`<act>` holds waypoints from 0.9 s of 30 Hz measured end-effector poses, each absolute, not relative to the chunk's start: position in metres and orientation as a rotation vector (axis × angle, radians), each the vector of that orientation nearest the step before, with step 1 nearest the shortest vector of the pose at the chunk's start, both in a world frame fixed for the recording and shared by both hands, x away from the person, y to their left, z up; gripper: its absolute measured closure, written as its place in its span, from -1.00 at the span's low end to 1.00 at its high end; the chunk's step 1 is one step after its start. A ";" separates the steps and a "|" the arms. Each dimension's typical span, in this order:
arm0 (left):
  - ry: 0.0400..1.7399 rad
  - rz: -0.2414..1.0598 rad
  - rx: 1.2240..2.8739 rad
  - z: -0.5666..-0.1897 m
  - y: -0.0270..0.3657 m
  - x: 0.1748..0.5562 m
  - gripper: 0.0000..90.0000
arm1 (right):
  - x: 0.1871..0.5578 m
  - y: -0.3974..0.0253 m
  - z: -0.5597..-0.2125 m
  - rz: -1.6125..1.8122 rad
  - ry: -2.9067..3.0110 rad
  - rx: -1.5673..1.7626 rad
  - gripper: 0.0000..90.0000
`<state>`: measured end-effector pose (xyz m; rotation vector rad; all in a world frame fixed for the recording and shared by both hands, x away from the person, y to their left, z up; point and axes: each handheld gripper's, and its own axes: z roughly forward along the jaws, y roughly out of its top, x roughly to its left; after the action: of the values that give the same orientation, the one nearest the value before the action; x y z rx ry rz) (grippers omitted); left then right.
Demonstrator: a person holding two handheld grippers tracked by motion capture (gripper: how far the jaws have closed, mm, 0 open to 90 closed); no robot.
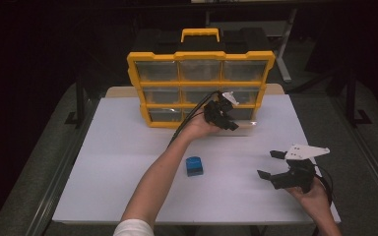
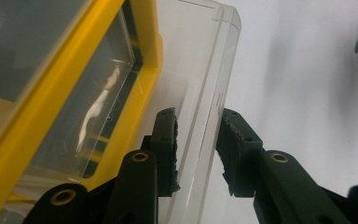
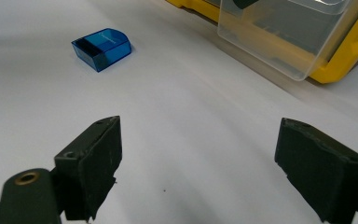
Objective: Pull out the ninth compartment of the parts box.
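A yellow organizer with clear drawers stands upright at the back of the white table. Its bottom right clear drawer is pulled partway out. My left gripper is shut on the drawer's front wall, one pad inside and one outside. In the high view the left gripper is at the organizer's lower right corner. A small blue box lies on the table in the middle. My right gripper hovers open near the front right, nothing between its jaws. In the right gripper view the blue box lies far left and the drawer far right.
The organizer has a yellow carry handle on top and a black case behind it. The person's left forearm crosses the table's middle beside the blue box. The floor around the table is dark.
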<state>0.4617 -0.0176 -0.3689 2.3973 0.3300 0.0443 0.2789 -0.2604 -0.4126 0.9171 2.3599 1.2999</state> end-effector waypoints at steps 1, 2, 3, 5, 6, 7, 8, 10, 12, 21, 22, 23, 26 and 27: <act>0.326 0.041 2.401 -0.369 -0.017 0.461 0.52 | 0.279 -0.260 -0.413 1.300 2.362 0.919 -0.69; 0.328 0.036 2.402 -0.369 -0.017 0.460 0.53 | 0.279 -0.260 -0.413 1.300 2.363 0.917 -0.69; 0.327 0.032 2.400 -0.368 -0.017 0.460 0.53 | 0.279 -0.260 -0.413 1.299 2.364 0.916 -0.69; 0.325 0.029 2.400 -0.368 -0.017 0.460 0.54 | 0.279 -0.260 -0.413 1.295 2.365 0.914 -0.69; 0.314 0.028 2.404 -0.368 -0.016 0.459 0.54 | 0.279 -0.260 -0.413 1.295 2.367 0.914 -0.69; 0.312 0.028 2.403 -0.368 -0.016 0.459 0.54 | 0.279 -0.259 -0.413 1.297 2.368 0.914 -0.69; 0.309 0.025 2.403 -0.368 -0.016 0.459 0.55 | 0.279 -0.259 -0.413 1.295 2.370 0.912 -0.69; 0.312 0.014 2.402 -0.368 -0.017 0.457 0.56 | 0.279 -0.259 -0.413 1.296 2.370 0.912 -0.69; 0.295 0.015 2.414 -0.367 -0.016 0.457 0.56 | 0.279 -0.259 -0.413 1.295 2.370 0.913 -0.69; 0.280 -0.009 2.402 -0.367 -0.015 0.451 0.59 | 0.280 -0.257 -0.413 1.295 2.374 0.914 -0.69; 0.280 -0.014 2.401 -0.367 -0.015 0.451 0.59 | 0.279 -0.257 -0.413 1.297 2.373 0.914 -0.69; 0.281 -0.015 2.402 -0.367 -0.015 0.450 0.59 | 0.279 -0.257 -0.413 1.297 2.373 0.914 -0.69; 0.277 -0.017 2.399 -0.367 -0.013 0.449 0.59 | 0.280 -0.257 -0.413 1.298 2.372 0.916 -0.69; 0.275 -0.020 2.399 -0.367 -0.013 0.449 0.59 | 0.280 -0.256 -0.413 1.297 2.373 0.916 -0.69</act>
<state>0.4486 -0.0130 -0.3671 2.3985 0.2750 -0.0199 0.2797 -0.2564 -0.4129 0.9157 2.3729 1.2972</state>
